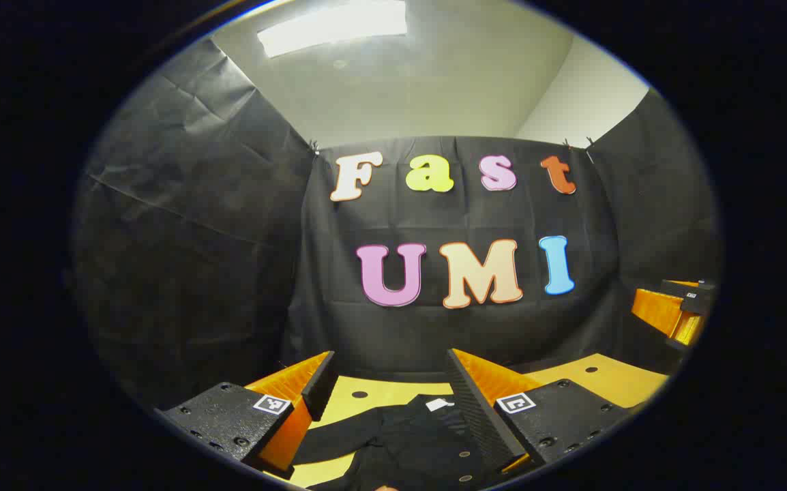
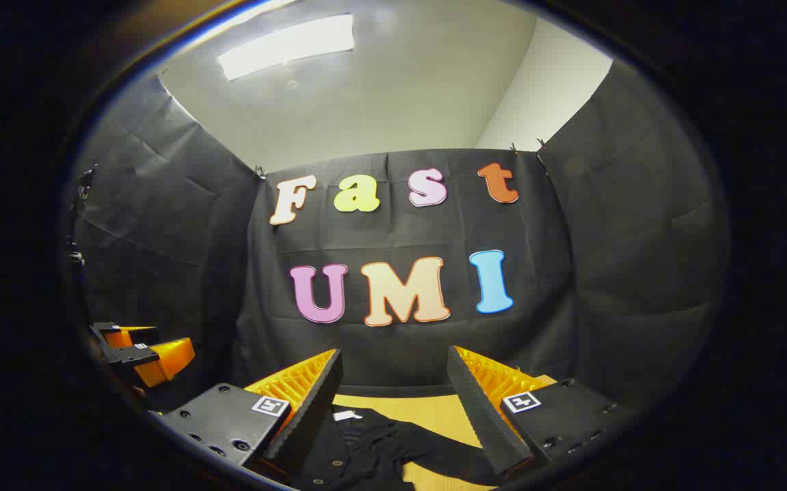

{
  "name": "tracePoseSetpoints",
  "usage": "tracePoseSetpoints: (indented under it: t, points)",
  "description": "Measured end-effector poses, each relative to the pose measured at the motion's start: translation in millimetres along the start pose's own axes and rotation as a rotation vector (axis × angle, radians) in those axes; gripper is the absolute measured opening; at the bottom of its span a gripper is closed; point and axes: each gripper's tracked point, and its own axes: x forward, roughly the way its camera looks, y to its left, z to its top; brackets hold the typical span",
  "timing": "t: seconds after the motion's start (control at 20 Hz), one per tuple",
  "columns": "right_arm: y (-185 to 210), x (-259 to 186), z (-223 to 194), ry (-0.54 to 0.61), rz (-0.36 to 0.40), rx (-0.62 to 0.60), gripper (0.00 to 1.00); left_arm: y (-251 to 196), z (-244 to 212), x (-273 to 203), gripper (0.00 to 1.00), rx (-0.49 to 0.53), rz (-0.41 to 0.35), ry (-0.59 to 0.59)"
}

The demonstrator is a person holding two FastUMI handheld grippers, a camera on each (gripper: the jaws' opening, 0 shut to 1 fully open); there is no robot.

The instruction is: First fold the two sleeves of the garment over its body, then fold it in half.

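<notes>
A black fabric garment (image 1: 407, 436) lies spread on the yellow wooden desk (image 1: 605, 378), with a small white tag (image 1: 439, 404) at its collar end toward the far edge of the desk, near the black cloth wall. In the left gripper view, the left claw (image 1: 390, 399) hangs above the garment with its 2 fingers spread wide apart, nothing between them; the garment shows in the gap, and 1 dark sleeve (image 1: 332, 440) runs out toward the left finger across the bare desk. At the right edge of this view the other claw (image 1: 673, 314) is seen farther off, raised above the desk. In the right gripper view, the right claw (image 2: 393, 402) also stands spread open and holds nothing, above the garment (image 2: 359, 443), whose white tag (image 2: 347, 414) sits near the left finger and whose sleeve (image 2: 448, 450) stretches rightward over the desk (image 2: 434, 409) toward the right finger. At the left edge of that view the left claw (image 2: 141, 351) shows farther off, lifted off the desk. Neither claw touches the cloth.
</notes>
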Motion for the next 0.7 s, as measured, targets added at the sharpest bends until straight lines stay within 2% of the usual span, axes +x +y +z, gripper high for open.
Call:
tracePoseSetpoints:
  t: [0.2,0.25,0.35,0.5,0.55,0.65,0.7]
  points:
    - [24.0,8.1,6.6,-0.015,-0.035,-0.009,0.96,2.1,2.6,26.9,0.93,-0.027,-0.075,-0.021]
    - [26.3,5.7,6.2,-0.018,-0.052,-0.024,0.94,-1.6,0.1,31.2,0.93,-0.03,-0.101,-0.018]
    - [32.7,1.1,6.3,-0.024,-0.068,-0.042,0.97,-3.4,-4.2,36.5,0.93,-0.039,-0.137,-0.013]
    - [35.2,-1.9,10.2,-0.038,-0.093,-0.055,0.97,-8.3,-2.0,41.2,0.93,-0.08,-0.17,-0.019]
    - [35.3,-3.9,10.8,-0.046,-0.1,-0.056,0.93,-8.3,-4.4,40.9,0.93,-0.08,-0.179,-0.019]
    - [37.6,-4.5,7.8,-0.042,-0.106,-0.048,0.99,-3.4,-2.6,42.5,0.94,-0.069,-0.18,-0.027]
    - [38.5,-3.6,7.1,-0.041,-0.105,-0.045,0.96,-1.3,-1.7,42.0,0.93,-0.064,-0.18,-0.031]
